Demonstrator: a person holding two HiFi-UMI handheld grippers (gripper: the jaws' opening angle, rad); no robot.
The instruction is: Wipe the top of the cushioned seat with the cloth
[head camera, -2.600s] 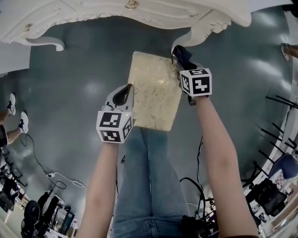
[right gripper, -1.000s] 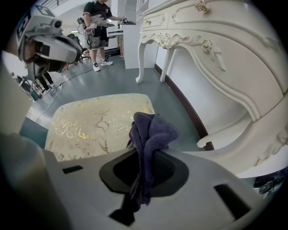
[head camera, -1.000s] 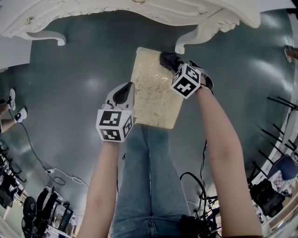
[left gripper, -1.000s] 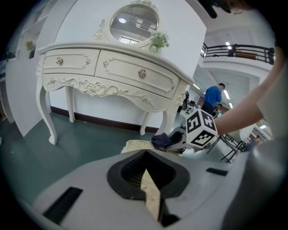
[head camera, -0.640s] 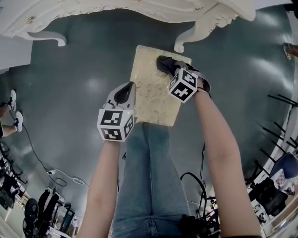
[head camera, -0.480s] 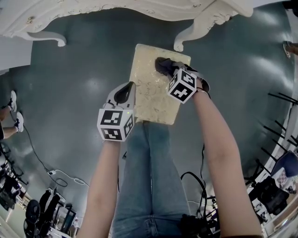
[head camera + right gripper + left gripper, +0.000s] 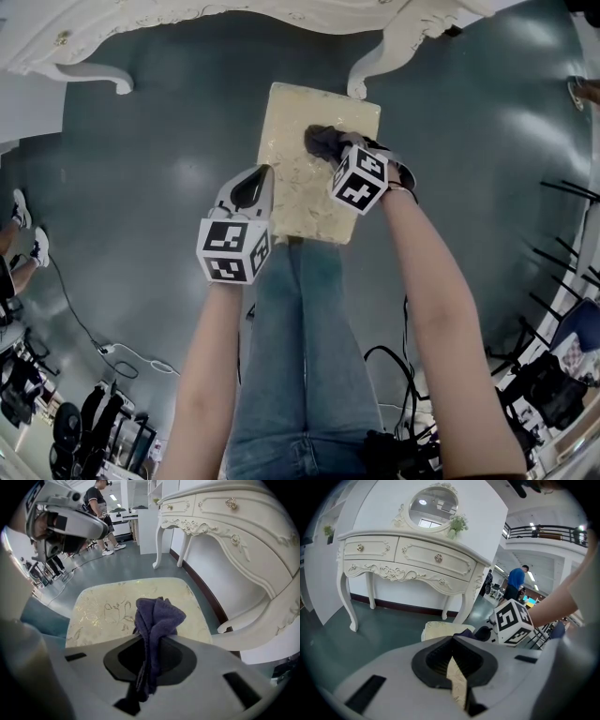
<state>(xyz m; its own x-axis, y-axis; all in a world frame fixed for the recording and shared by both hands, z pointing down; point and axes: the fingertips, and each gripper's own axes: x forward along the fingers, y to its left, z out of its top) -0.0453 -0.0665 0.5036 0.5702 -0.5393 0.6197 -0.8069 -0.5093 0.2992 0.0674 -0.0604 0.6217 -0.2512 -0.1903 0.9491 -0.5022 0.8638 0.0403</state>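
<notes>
The cushioned seat [image 7: 300, 192] is a cream rectangle with a gold leaf pattern, lying on the grey floor below me. My right gripper [image 7: 339, 150] is shut on a dark purple cloth [image 7: 323, 141], which bunches onto the far right part of the seat top. In the right gripper view the cloth [image 7: 157, 616] sticks out from the right gripper [image 7: 152, 637] over the seat [image 7: 108, 609]. My left gripper [image 7: 248, 187] is shut and empty, at the seat's left edge. In the left gripper view the left gripper [image 7: 452, 638] points toward the seat [image 7: 438, 629].
A white carved dressing table [image 7: 187, 19] stands just beyond the seat, one curved leg [image 7: 375, 61] near its far right corner. My jeans-clad legs [image 7: 300, 347] reach the seat's near edge. Cables [image 7: 122, 361] and equipment lie at the lower left and right. A person [image 7: 516, 578] stands far off.
My right gripper has carried the cloth from the seat's far right edge leftward and nearer, onto the seat top. The left gripper has stayed where it was.
</notes>
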